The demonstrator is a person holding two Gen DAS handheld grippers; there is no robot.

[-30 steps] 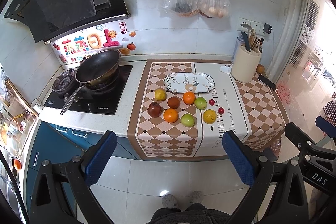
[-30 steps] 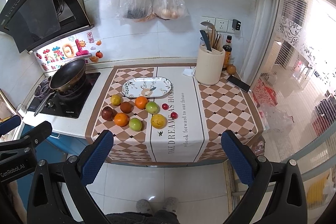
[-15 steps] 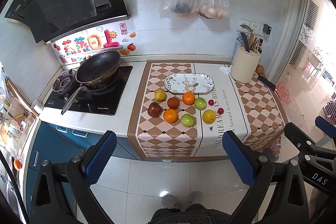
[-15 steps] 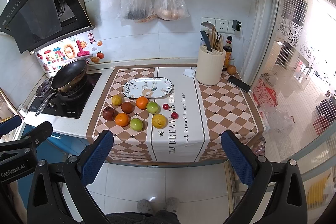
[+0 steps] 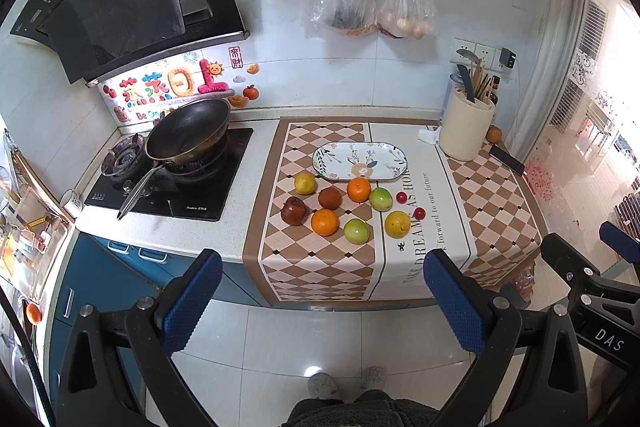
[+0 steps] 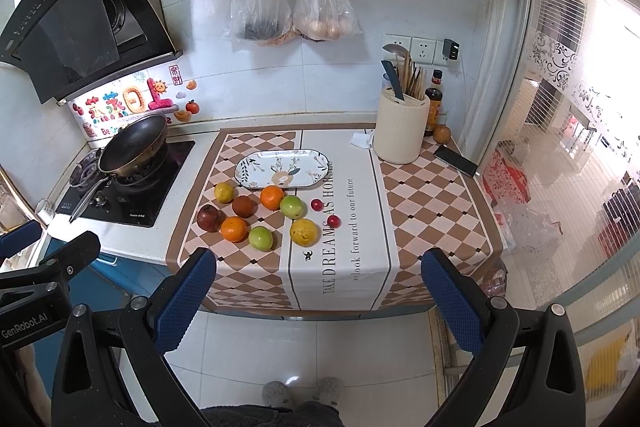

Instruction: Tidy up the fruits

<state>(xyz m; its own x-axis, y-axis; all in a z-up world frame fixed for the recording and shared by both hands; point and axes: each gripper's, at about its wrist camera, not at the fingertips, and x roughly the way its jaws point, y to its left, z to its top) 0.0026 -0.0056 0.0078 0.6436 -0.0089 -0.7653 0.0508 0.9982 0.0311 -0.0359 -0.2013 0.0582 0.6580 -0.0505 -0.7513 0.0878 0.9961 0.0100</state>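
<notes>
1. We hold both grippers back from the worktop (image 5: pixel 192 227), above the tiled floor (image 5: pixel 300 339), with open floor between our fingers and the worktop's front edge, where the checked runner (image 5: pixel 320 267) hangs over.
2. Our left gripper (image 5: pixel 320 301) is spread wide and grips nothing; our right gripper (image 6: pixel 318 301) is equally wide and empty. Each points level toward the wall, and each shows at the edge of the other's view.
3. The fruits sit loose on the runner in a cluster at 12 o'clock from the left gripper: two oranges (image 5: pixel 324 222), two green apples (image 5: pixel 356 230), a lemon (image 5: pixel 305 183), a yellow citrus (image 5: pixel 397 223), a pomegranate (image 5: pixel 294 211), a brown fruit (image 5: pixel 330 197) and two small red fruits (image 5: pixel 401 197).
4. The patterned oblong plate (image 5: pixel 340 155) lies empty just behind them; bare runner stretches at 2 o'clock toward the utensil crock (image 5: pixel 466 129) and a phone (image 5: pixel 506 159).
5. A hob with a pan (image 5: pixel 188 131) stands at 10 o'clock.
6. We read "TAKE DREAMS AS HORSE" and "look forward to our future" on the runner, "GenRobot.AI" on the left gripper's body and "DAS" on the right's.
</notes>
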